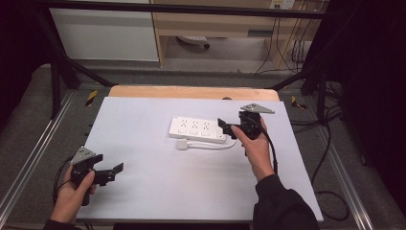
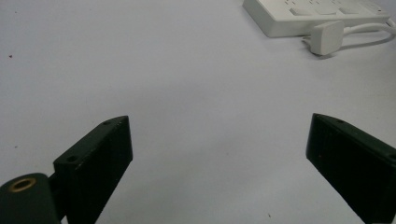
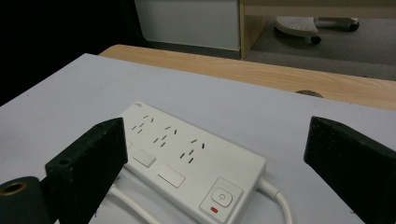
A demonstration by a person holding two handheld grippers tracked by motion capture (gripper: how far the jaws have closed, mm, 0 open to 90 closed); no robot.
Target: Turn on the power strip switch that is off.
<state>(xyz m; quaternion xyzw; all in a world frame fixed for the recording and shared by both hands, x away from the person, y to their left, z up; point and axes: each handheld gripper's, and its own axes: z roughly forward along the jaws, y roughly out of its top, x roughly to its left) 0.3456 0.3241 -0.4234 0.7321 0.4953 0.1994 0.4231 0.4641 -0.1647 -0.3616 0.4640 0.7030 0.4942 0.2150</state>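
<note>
A white power strip (image 1: 197, 129) lies flat at the middle-right of the white table top (image 1: 158, 182). Its white plug (image 1: 182, 143) rests just in front of it, with the white cable (image 1: 215, 145) looping back to the strip's right end. My right gripper (image 1: 226, 128) hovers at that right end, open and empty. In the right gripper view the strip (image 3: 187, 158) with its power button (image 3: 222, 198) sits between and beyond the spread jaws. My left gripper (image 1: 109, 163) is open near the front left corner, far from the strip (image 2: 317, 16) and plug (image 2: 327, 37).
A wooden table edge (image 1: 191, 92) shows behind the white top. Black frame bars (image 1: 57, 52) stand at the back corners. Dark cables (image 1: 330, 158) trail on the floor to the right. A white cabinet (image 1: 105, 33) and wooden shelf (image 1: 215, 24) stand beyond.
</note>
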